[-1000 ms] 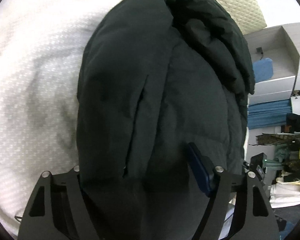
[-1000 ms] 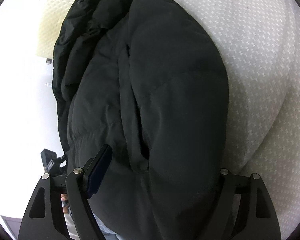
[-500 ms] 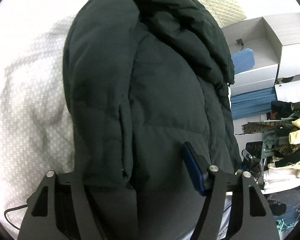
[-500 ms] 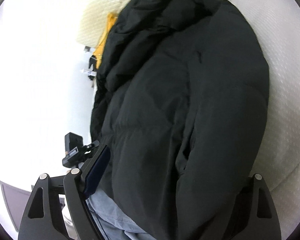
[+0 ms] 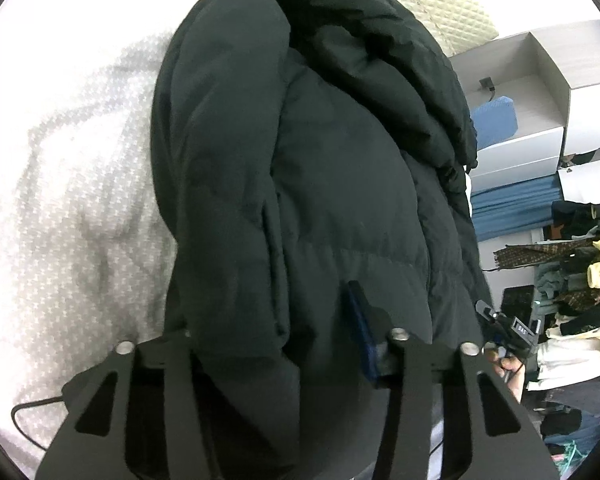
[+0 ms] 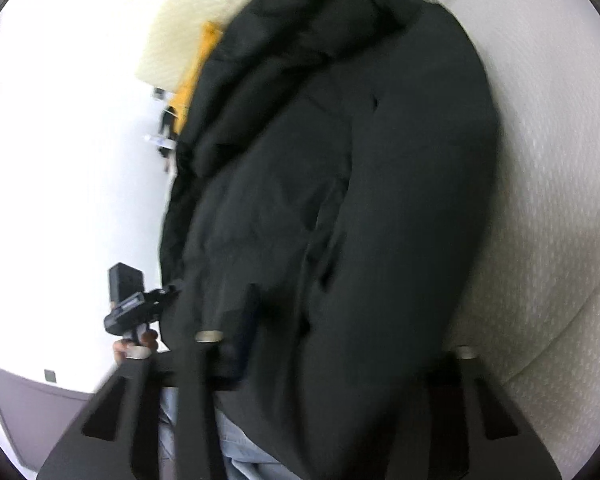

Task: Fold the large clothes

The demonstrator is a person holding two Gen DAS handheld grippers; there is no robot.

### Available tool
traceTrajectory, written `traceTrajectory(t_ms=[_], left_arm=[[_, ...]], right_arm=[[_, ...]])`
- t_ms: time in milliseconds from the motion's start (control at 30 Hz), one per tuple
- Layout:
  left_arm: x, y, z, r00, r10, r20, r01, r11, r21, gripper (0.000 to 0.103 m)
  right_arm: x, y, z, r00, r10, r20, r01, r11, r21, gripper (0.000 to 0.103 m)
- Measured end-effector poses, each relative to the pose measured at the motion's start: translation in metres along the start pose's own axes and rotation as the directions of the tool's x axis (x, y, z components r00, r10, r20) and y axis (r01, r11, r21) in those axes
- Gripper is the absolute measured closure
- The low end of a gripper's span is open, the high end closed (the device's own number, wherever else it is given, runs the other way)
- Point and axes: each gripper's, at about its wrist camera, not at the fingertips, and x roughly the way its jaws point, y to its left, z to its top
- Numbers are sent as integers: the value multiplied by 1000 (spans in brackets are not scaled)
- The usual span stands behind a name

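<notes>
A large black puffer jacket [image 5: 320,168] hangs lengthways over a white textured bedspread [image 5: 72,208], hood end far from me. My left gripper [image 5: 276,336] is shut on the jacket's near hem; thick fabric bulges between its fingers, and only the blue-padded right finger [image 5: 362,332] shows. In the right wrist view the same jacket [image 6: 360,184] fills the middle. My right gripper [image 6: 340,332] is shut on the hem too, with its left finger [image 6: 246,328] visible and the other buried in fabric. The view is motion-blurred.
A cream quilted pillow [image 5: 428,4] lies beyond the hood. Right of the bed stand open white boxes [image 5: 532,96], blue folded cloth [image 5: 504,208] and a heap of clothes [image 5: 572,280]. Something orange [image 6: 196,76] shows by the pillow. The other gripper and hand [image 6: 132,312] appear at left.
Both grippers have lifted the jacket's near hem up and toward me. More of the room beside the bed has come into view, and the jacket hangs steeper over the bedspread.
</notes>
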Motion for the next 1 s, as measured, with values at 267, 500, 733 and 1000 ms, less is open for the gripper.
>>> traceTrajectory(t_ms=[267,500,733,1000], left_arm=[[-29,-5,-13,989,-43,141,50,998,-48,92],[-80,-12,-15,971,-100,218,119,990,-77,97],[-137,-24,-29,952,-167,257,177,984,-15,100],[-189,-25,-73,944,-208,257,210,977,20,100]], right_arm=[[-32,20,-5,989,-14,147,26,997,-78,95],[-67,35,-21,964,85,251,-67,995,-79,97],[-119,64,-50,937,177,302,-134,979,-155,97],[-157,82,-121,912,248,327,-207,966,-154,97]])
